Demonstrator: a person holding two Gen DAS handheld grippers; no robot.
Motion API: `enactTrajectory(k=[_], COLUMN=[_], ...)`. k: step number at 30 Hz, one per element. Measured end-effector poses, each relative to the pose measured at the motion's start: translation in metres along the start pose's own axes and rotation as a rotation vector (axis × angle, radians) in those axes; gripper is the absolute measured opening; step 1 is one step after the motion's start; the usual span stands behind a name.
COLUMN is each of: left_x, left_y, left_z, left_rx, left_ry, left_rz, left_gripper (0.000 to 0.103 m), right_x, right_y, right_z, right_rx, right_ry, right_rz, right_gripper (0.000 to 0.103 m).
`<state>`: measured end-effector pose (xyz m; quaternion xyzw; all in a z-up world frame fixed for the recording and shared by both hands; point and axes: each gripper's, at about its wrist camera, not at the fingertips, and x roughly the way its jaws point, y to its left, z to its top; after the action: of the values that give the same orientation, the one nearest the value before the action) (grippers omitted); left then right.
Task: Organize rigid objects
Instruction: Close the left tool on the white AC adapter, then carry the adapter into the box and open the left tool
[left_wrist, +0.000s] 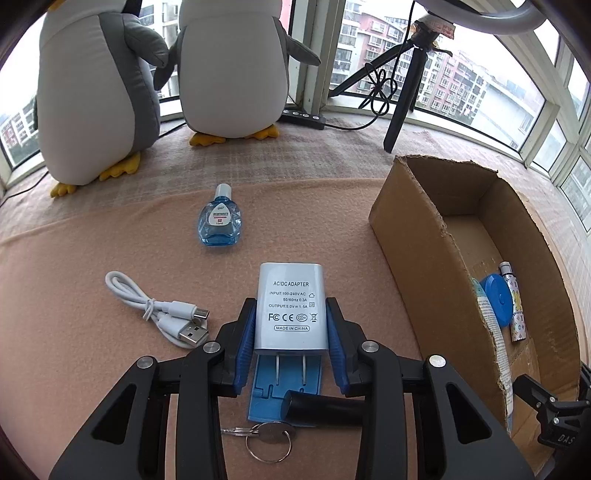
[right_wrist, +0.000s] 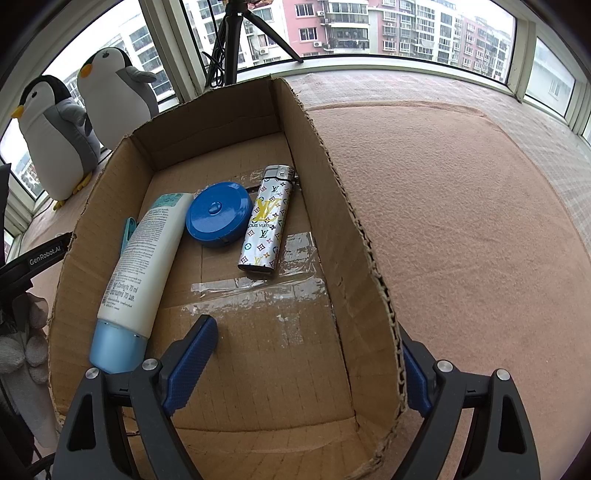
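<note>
The left hand-held gripper (left_wrist: 291, 332) is clamping a white rectangular plastic adapter (left_wrist: 290, 306) reading "AC/DC ADAPTER", "MADE IN CHINA", above the peach blanket (left_wrist: 74, 258). The right hand-held gripper (right_wrist: 306, 363) is gaping wide, straddling the brown cardboard box (right_wrist: 343, 206) wall; inside is lying a silver "LOUIS VUITTON" lighter (right_wrist: 266, 219).

The left wrist view sits low and close, just left of the cardboard box (left_wrist: 436, 236), facing the window. The right wrist view looks down into the same box (right_wrist: 332, 206) from directly above its near end.
</note>
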<state>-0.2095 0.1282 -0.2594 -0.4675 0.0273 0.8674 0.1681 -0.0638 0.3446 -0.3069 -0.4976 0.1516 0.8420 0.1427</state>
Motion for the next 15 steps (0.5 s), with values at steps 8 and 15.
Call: enactTrajectory(k=[8, 15], left_x=[-0.016, -0.042], left_y=[0.006, -0.008], left_z=[0.005, 0.022], left_rx=[-0.005, 0.016], left_ry=[-0.038, -0.096], left_rz=[-0.004, -0.052], left_gripper=[0.034, 0.034], right_x=[0.0, 0.0], right_y=[0.0, -0.001], right_z=[-0.001, -0.001], right_rx=[0.0, -0.001], right_ry=[0.0, -0.001], right_rz=[0.0, 0.001], right_gripper=[0.086, 0.086])
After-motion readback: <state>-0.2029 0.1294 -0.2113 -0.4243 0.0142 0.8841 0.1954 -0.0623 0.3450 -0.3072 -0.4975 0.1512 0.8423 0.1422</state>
